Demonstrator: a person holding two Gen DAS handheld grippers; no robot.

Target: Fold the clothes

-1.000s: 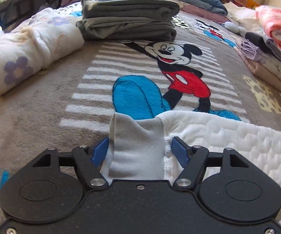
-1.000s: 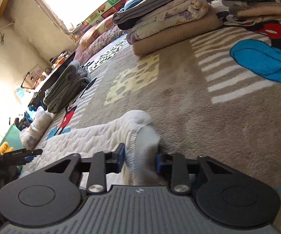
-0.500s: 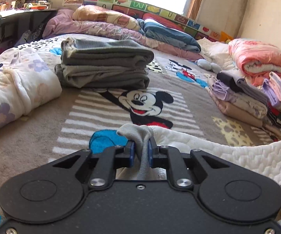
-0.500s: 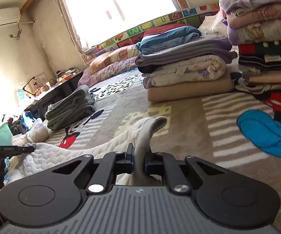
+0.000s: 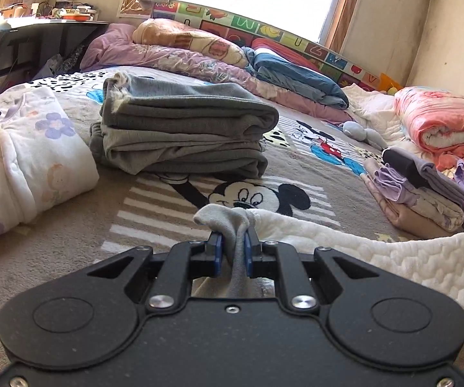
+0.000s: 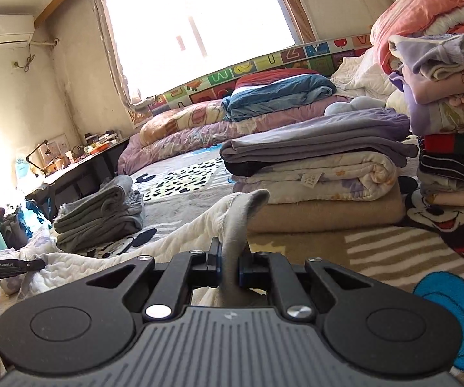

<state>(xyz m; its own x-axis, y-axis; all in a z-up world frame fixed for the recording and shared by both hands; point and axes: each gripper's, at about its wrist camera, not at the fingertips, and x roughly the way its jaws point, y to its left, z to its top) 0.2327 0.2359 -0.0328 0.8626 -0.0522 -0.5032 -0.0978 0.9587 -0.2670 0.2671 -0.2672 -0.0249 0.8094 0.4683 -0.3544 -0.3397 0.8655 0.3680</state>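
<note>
The left gripper [image 5: 233, 251] is squeezed tight. Its two black fingers [image 5: 214, 253] with blue pads pinch a bit of the white garment [image 5: 377, 251] by its grey cuff. The right gripper [image 6: 228, 266] is squeezed tight too, and its fingers [image 6: 214, 262] pinch the other grey cuff of the same garment. Both grippers point forward and sit level, just above the bed. In the right view, the tip of the left gripper shows at the far left edge.
</note>
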